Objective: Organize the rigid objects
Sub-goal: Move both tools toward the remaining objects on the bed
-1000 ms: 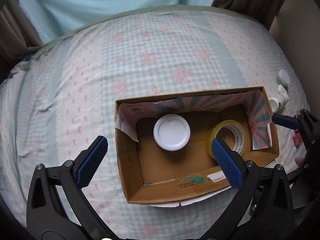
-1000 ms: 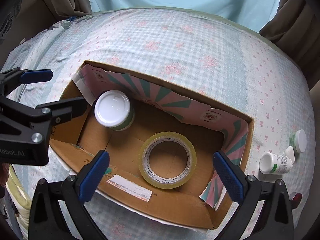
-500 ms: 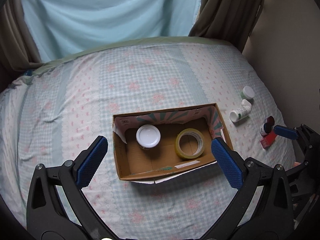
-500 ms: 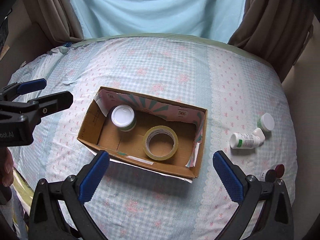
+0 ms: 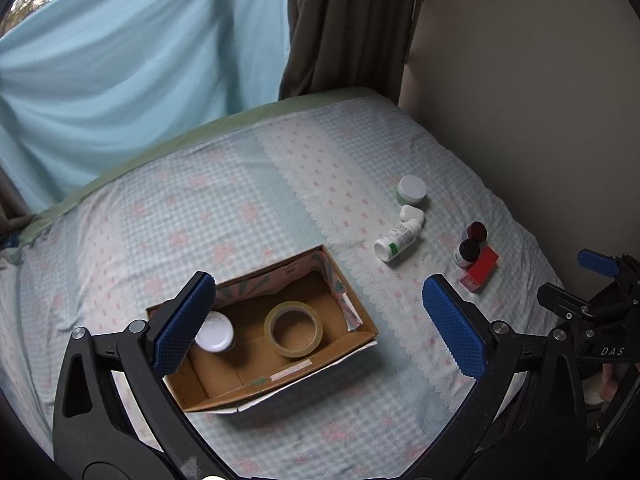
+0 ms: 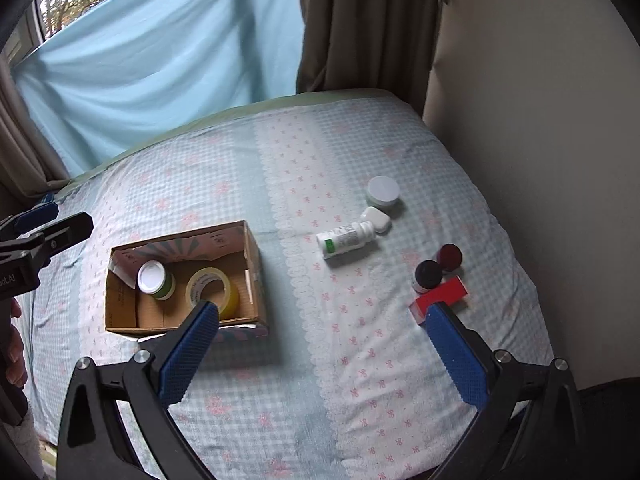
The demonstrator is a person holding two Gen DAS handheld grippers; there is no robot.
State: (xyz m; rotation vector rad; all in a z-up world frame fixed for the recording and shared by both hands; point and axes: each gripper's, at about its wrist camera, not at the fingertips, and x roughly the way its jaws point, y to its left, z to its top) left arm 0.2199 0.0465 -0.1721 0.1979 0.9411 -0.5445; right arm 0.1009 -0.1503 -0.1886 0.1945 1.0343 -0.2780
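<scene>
A cardboard box [image 5: 362, 322] [image 6: 252, 264] sits on the bed and holds a white-lidded jar [image 5: 216, 334] [image 6: 154, 280] and a roll of clear tape [image 5: 294, 328] [image 6: 212, 286]. To its right lie a white bottle on its side [image 5: 396, 240] [image 6: 346, 238], a white-lidded green jar [image 5: 412, 190] [image 6: 383, 191], a small white case [image 6: 375, 219], two dark-capped jars [image 5: 469, 251] [image 6: 429, 276] and a red box [image 5: 480, 270] [image 6: 440, 296]. My left gripper [image 5: 320, 328] is open and empty, high above the box. My right gripper [image 6: 324, 356] is open and empty, above the bed.
The bed has a checked floral sheet [image 6: 320, 152]. A blue curtain [image 5: 120, 92] and a brown curtain [image 5: 348, 28] hang behind it, and a beige wall [image 6: 540, 100] borders its right side. The other gripper shows at each view's edge.
Both grippers have pulled up and back from the box, which now looks much smaller. The views have swung right, so the loose bottles and red box are in full sight.
</scene>
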